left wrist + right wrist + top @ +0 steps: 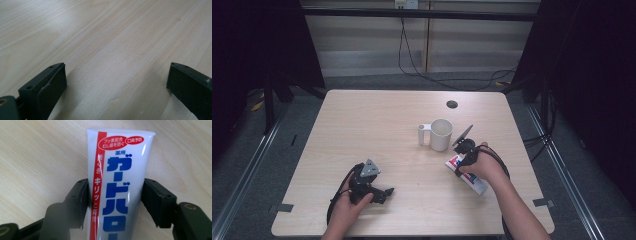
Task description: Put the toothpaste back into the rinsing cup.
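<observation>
The right gripper [115,202] has its jaws against both sides of the toothpaste tube [117,182], which lies flat on the table [377,125] near the mug [440,134]. The tube is soft and slick, so squeezing could make it buckle or slip free when lifted. The left gripper [116,82] rests with jaws apart, holding nothing.

We find the far and left parts of the table [362,115] open for passing. On the right, the white mug [440,134] stands just beyond our right gripper [460,165], blocking a straight push away from us. The toothpaste tube [478,185] lies near the right edge.
</observation>
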The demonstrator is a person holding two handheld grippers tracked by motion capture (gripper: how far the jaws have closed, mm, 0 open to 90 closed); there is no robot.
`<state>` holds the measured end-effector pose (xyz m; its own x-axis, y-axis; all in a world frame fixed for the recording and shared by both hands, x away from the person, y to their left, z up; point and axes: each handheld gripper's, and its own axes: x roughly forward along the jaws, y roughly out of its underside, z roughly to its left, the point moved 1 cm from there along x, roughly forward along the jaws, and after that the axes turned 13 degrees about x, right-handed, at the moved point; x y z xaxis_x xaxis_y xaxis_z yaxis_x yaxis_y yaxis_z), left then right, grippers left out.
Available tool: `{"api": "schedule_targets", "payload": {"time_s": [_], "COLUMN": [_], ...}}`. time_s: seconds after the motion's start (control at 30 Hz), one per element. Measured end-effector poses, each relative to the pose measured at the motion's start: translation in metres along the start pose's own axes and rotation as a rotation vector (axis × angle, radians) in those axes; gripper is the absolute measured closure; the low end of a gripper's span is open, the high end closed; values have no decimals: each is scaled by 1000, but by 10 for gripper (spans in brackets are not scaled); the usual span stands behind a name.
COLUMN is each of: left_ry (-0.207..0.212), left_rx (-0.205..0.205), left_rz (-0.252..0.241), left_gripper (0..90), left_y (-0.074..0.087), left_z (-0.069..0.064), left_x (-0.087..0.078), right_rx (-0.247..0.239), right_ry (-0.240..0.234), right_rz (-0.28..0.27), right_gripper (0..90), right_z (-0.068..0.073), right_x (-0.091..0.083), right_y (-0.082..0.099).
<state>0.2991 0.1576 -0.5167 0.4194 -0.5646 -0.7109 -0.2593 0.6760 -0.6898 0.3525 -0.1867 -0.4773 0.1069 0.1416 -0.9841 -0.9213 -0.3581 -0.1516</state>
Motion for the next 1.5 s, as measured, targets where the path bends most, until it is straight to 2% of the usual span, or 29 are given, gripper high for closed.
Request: {"api": "schedule_targets", "payload": {"time_s": [0.17,0.33,0.43,0.5,0.57,0.6,0.63,0.73,0.97,1.03,1.07,1.13,1.33,1.5], "left_ry": [0,0,0,0,0,0,0,0,0,0,0,0,0,0], "left_rx": [0,0,0,0,0,1,0,0,0,0,0,0,0,0], "left_rz": [0,0,0,0,0,1,0,0,0,0,0,0,0,0], "left_gripper": [25,25,25,25,25,25,25,25,25,25,25,25,25,25], "left_y": [0,0,0,0,0,0,0,0,0,0,0,0,0,0], "left_z": [0,0,0,0,0,0,0,0,0,0,0,0,0,0], "left_x": [0,0,0,0,0,0,0,0,0,0,0,0,0,0], "right_rx": [21,24,15,17,33,38,38,64,50,40,40,31,51,64], "right_ry": [3,31,59,60,50,24,24,-26,-63,-92,-92,-94,-134,-162], "right_rz": [8,26,27,26,21,6,6,-25,-72,-107,-107,-141,-234,-286], "right_gripper": [404,440,547,573,620,646,646,667,669,668,668,668,666,666], "right_z": [1,5,10,10,8,5,5,-2,-4,-4,-4,-4,-11,-16], "right_x": [4,4,2,1,-2,-4,-4,-6,-13,-21,-21,-27,-40,-47], "right_y": [0,-2,-2,-2,-2,0,0,4,6,6,6,7,9,10]}}
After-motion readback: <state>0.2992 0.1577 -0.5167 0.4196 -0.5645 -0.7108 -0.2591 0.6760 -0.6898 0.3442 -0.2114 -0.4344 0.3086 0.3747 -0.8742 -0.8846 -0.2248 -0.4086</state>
